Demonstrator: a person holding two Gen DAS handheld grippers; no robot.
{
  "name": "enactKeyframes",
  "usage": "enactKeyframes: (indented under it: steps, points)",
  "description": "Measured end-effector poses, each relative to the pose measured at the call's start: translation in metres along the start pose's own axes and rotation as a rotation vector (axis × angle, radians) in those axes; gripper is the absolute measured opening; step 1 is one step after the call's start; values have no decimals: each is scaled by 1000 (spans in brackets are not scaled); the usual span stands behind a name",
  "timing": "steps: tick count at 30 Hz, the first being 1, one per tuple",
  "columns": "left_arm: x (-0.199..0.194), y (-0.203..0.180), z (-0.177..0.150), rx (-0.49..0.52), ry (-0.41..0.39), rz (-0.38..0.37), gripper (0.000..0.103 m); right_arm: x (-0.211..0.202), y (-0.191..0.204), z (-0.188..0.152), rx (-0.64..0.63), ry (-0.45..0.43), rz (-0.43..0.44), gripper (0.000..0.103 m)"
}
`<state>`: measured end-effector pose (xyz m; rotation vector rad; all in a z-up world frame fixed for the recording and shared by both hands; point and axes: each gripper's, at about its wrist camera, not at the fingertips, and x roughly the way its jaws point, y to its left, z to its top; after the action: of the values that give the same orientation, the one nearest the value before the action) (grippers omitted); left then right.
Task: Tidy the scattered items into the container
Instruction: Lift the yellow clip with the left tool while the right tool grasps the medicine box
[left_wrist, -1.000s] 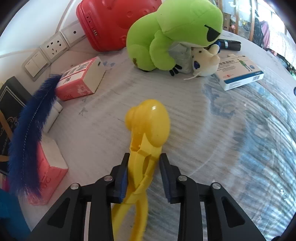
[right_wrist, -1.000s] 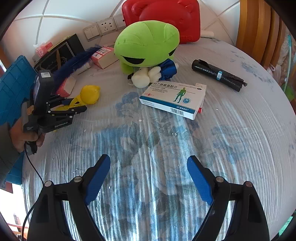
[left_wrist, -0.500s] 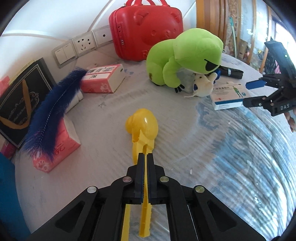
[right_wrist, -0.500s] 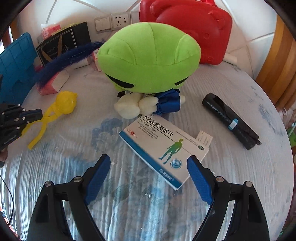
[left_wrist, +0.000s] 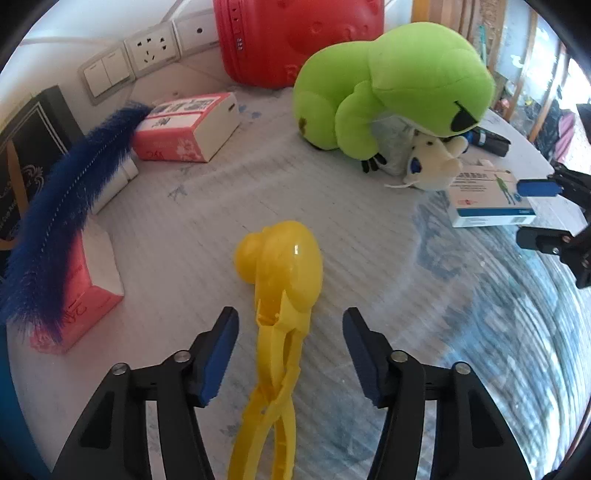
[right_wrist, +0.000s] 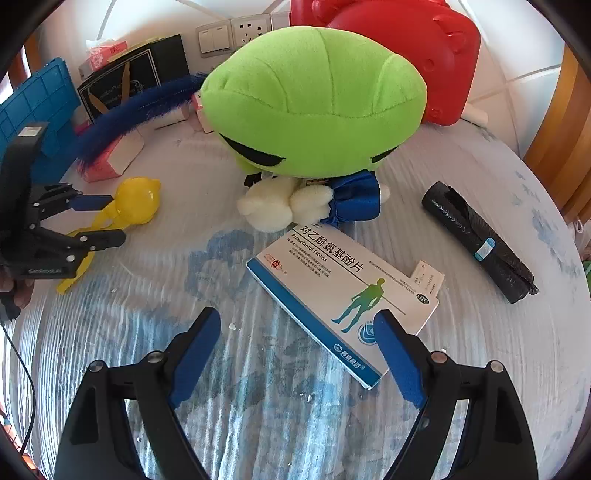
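Blue plastic crate (right_wrist: 40, 107): seen at the far left edge of the table in the right wrist view, behind the left gripper; its inside is hidden, so the contents cannot be told.
Black gift bag (right_wrist: 136, 79): stood upright just right of the crate, against the wall.
Blue fluffy feather (left_wrist: 62, 206): laid across two pink tissue packs (left_wrist: 188, 129).
Left gripper (left_wrist: 290, 350): jaws are opening, set on either side of the handle of the yellow plastic snowball clamp (left_wrist: 284, 295); the pads are kept clear of it.
Yellow clamp: laid flat on the blue-patterned tablecloth (right_wrist: 258, 406), ball end pointed towards the wall, outside the crate.
Green plush frog (right_wrist: 314, 107): seated mid-table, with a small white plush toy (right_wrist: 284, 206) at its front.
Red plastic case (right_wrist: 424, 55): stood behind the frog, against the wall.
Right gripper (right_wrist: 297, 354): jaws held wide apart with nothing gripped; the right pad is seen over a corner of the white-and-blue tablet box (right_wrist: 343, 291).
Tablet box: laid flat in front of the frog.
Black roll of bags (right_wrist: 476, 240): laid at the far right.
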<state>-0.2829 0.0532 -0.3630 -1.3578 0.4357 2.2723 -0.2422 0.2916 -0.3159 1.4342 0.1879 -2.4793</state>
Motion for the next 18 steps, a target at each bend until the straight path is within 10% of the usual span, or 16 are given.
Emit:
enactKeyframes:
  steps: [2,18]
  points:
    - [5,2,2,-34,10,-16,30,1,-1,-1,5,2,0,85]
    - [-62,-2,-32,-114,-94,10,27,39,9,33,-306,45,-11,86]
